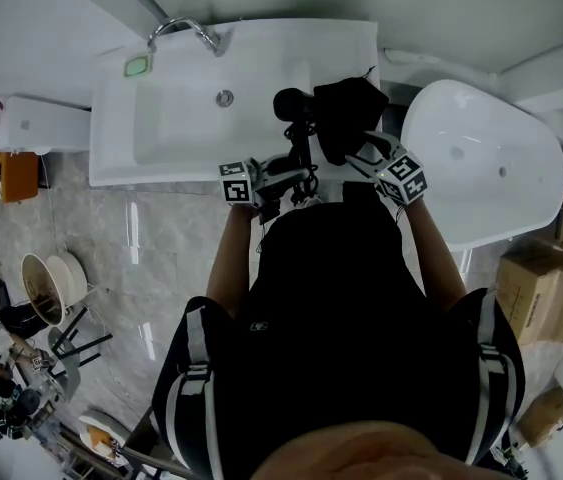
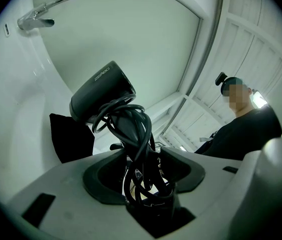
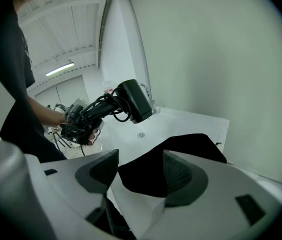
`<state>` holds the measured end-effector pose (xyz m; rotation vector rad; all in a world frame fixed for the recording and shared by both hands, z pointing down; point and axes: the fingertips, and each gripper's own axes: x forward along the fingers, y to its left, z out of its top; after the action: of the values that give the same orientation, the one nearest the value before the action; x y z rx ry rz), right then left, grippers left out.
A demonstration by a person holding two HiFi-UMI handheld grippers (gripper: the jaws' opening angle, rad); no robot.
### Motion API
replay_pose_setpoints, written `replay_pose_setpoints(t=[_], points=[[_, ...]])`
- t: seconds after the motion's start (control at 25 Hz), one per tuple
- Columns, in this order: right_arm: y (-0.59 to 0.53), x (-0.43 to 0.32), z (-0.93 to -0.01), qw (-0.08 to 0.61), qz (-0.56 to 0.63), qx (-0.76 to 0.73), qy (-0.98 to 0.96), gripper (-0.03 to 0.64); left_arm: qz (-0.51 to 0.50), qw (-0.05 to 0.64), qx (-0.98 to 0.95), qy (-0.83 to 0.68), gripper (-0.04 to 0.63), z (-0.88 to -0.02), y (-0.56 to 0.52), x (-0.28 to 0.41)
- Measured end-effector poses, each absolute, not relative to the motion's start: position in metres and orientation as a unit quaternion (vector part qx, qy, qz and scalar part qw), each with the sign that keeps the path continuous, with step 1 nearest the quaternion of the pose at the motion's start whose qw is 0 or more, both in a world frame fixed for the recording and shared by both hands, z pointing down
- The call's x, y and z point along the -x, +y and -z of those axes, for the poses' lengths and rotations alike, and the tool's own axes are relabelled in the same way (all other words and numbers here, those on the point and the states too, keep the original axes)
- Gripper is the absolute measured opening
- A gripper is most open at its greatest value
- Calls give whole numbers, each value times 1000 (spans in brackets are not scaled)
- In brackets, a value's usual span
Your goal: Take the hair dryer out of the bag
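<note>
The hair dryer [image 1: 292, 104] is out of the bag [image 1: 347, 114] and held up over the right end of the sink [image 1: 176, 118], with the bag lying crumpled just right of it on that same end. The head view shows the left gripper [image 1: 296, 171] at the dryer's handle. Only the left gripper view shows the grip: the jaws are clamped on the handle, which is wound in black cord [image 2: 135, 134]. The right gripper [image 3: 141, 171] sits at the sink's right end. Its own view shows the jaws wide apart, with the bag's black cloth visible through the gap and neither pad pressing on it.
</note>
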<state>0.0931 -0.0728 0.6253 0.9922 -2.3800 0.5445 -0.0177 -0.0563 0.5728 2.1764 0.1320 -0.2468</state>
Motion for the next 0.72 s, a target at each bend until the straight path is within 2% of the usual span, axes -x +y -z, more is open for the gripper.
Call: replay_pose_setpoints(t=[0.08, 0.2, 0.72], points=[[-70, -93, -623, 251, -198, -358, -877, 295, 101, 454, -883, 52, 209, -573, -60, 19], [-66, -95, -617, 242, -189, -361, -881, 72, 103, 455, -883, 54, 209, -573, -61, 20], [-54, -94, -617, 228, -180, -358, -887, 58, 104, 456, -882, 50, 209, -574, -53, 20]])
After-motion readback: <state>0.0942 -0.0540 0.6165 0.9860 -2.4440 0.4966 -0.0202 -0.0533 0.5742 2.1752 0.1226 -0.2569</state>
